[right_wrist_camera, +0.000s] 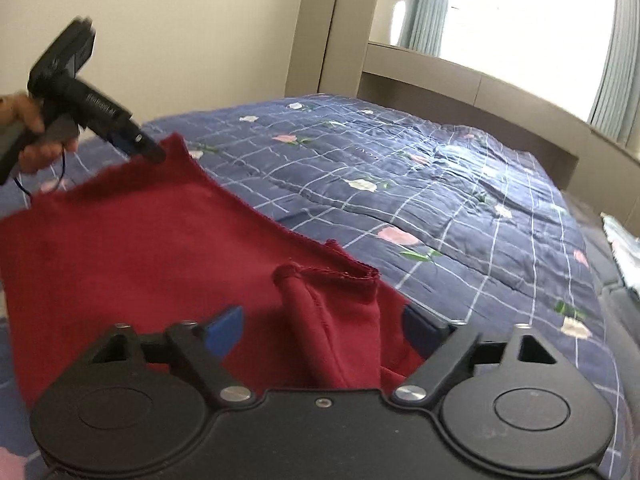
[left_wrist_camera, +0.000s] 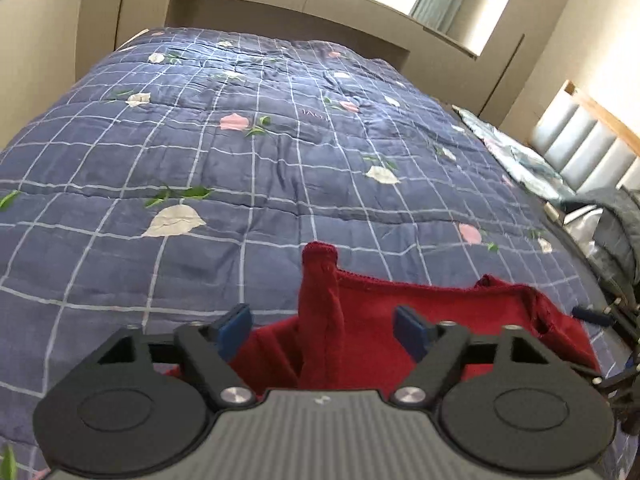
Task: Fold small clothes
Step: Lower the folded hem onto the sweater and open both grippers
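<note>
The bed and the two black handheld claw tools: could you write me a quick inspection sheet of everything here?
Surface: blue checked quilt with a flower print, spread over the bed, wrinkled.
Job's things: one red garment lying on the quilt, a raised fold of it standing between each gripper's fingers.
Clutter: patterned bedding and a dark heap at the bed's right edge.
Grippers: left gripper open over the garment, pads clear of the fold; right gripper open, likewise.
Cables: a thin blue cord hanging below the hand holding the left gripper.
Surroundings: beige headboard, bright window with pale curtains, cream walls.
</note>
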